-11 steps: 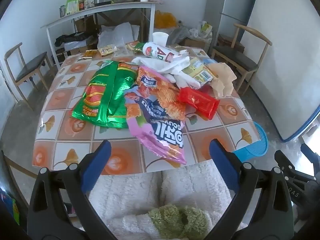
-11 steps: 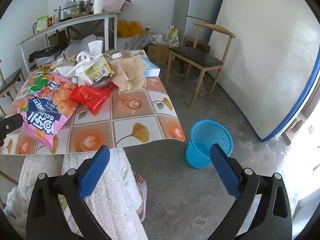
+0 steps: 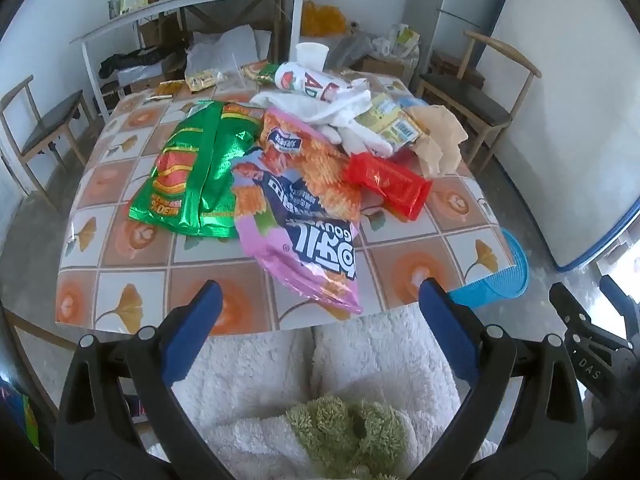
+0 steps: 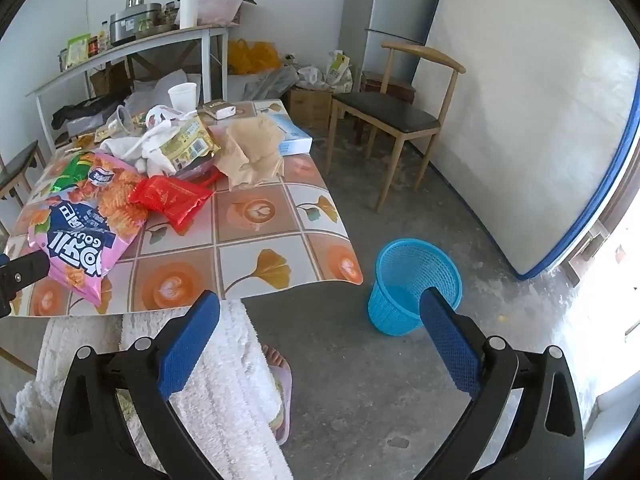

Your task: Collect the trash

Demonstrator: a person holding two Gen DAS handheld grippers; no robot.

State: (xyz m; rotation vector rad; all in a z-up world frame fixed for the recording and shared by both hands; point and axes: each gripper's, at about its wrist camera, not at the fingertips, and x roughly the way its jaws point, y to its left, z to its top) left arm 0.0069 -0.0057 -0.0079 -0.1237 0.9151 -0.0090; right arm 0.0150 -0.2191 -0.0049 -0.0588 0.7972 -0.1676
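1. Trash lies heaped on the counter (image 3: 132,240), which carries a tiled orange-and-white ginkgo-leaf cover.
2. Pink snack bag (image 3: 308,240): largest item, crumpled, printed dark blue and orange, its lower end just short of the counter's near edge.
3. Green foil bag (image 3: 192,176): shiny, creased, lying flat just left of the pink bag and partly under it.
4. Red wrapper (image 3: 388,184): glossy, tube-shaped, resting against the pink bag's right side.
5. Behind these: white cloth (image 3: 340,108), yellow printed packet (image 3: 392,120), crumpled tan paper (image 3: 440,136), a toppled white container with red lettering (image 3: 308,80) and a white paper cup (image 3: 311,55), upright at the far end.
6. Blue basket (image 4: 416,280): mesh-sided, upright on the concrete floor, just off the counter's near right corner; no contents can be made out.
7. Left gripper (image 3: 320,316): jaws spread wide, nothing between them, held above the person's lap in white fleece at the near edge.
8. Right gripper (image 4: 320,320): jaws likewise spread wide and unloaded, angled down toward the floor between counter and basket.
9. Clearance: the near right quarter of the counter is bare; open floor surrounds the basket. A wooden chair (image 4: 392,116) stands well beyond it.
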